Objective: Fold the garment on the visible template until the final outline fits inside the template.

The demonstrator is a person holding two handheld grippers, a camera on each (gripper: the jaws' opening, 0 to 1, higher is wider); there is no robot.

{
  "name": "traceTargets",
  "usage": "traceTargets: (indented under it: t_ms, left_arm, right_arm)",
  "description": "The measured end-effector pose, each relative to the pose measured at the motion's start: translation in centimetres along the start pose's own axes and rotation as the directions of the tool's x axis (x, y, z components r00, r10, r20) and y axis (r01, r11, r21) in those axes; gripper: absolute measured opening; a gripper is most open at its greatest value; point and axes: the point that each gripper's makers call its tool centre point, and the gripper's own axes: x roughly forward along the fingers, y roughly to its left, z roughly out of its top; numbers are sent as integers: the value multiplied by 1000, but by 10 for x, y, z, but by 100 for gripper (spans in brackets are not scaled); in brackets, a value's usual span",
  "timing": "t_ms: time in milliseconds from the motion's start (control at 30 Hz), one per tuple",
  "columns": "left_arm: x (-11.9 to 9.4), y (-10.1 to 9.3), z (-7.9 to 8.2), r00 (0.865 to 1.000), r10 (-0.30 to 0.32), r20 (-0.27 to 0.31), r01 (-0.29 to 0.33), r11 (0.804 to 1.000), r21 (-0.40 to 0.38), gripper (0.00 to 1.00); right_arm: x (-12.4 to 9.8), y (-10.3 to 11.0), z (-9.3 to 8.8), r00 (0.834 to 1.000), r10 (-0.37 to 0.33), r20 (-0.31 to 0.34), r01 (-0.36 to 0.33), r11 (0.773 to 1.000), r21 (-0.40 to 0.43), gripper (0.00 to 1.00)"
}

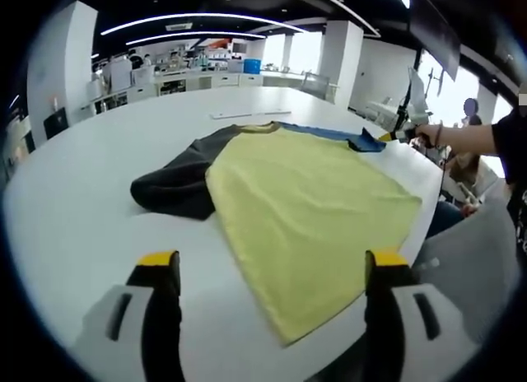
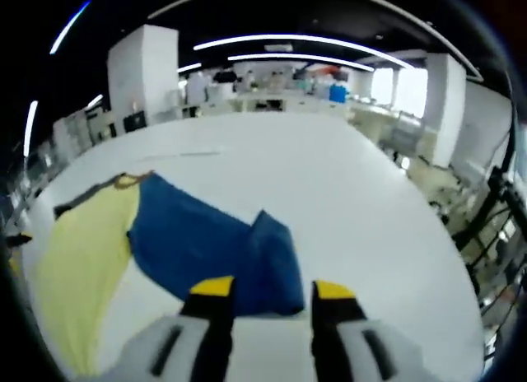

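The right gripper (image 2: 265,293) stands open at the blue sleeve (image 2: 268,263); pinch its edge cleanly, fold over the yellow body (image 1: 313,205); the left gripper (image 1: 272,271) hovers open

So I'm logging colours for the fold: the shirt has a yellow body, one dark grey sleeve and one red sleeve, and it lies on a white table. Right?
Not quite: the second sleeve is blue, not red, as the right gripper view shows. The shirt's yellow body, dark grey sleeve and the white table are as you say.
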Motion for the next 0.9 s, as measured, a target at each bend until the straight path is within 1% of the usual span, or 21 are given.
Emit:
traceTargets:
  t_ms: [100,167,300,367,467,600,633,700,833,900]
  left_arm:
    - [0,0,0,1000,1,-2,-1,1000,1,89]
    - [0,0,0,1000,2,-4,-2,1000,2,89]
    - [-1,0,-2,1000,6,-13,-6,1000,5,89]
    - [-1,0,-3,1000,6,-16,-6,1000,5,88]
    - [-1,-1,-4,1000,2,-26,-2,1000,4,86]
    - [-2,0,-2,1000,8,-25,-7,1000,14,86]
    - [-2,1,-2,1000,10,-24,-10,1000,13,86]
    - [-2,1,-2,1000,14,-21,-13,1000,8,86]
    - [-3,0,-1,1000,18,-17,-18,1000,6,86]
    - [-3,0,-2,1000,17,-19,-17,1000,8,86]
  right_arm:
    - [1,0,-4,1000,1,-6,-1,1000,30,31]
    - [2,-3,-6,1000,-5,-11,6,999,36,30]
    - [0,0,-8,1000,-10,-13,11,998,57,27]
    - [-1,1,-8,1000,-18,-16,19,998,59,24]
    - [2,3,-10,1000,-9,-19,10,997,74,18]
    - [4,6,-11,1000,-16,-19,18,997,79,12]
    - [2,9,-12,1000,-20,-16,22,997,79,9]
    - [2,7,-11,999,-30,-13,31,996,78,4]
    - [-1,8,-14,999,-37,-16,38,996,85,2]
    - [-2,6,-15,999,-37,-18,39,994,106,1]
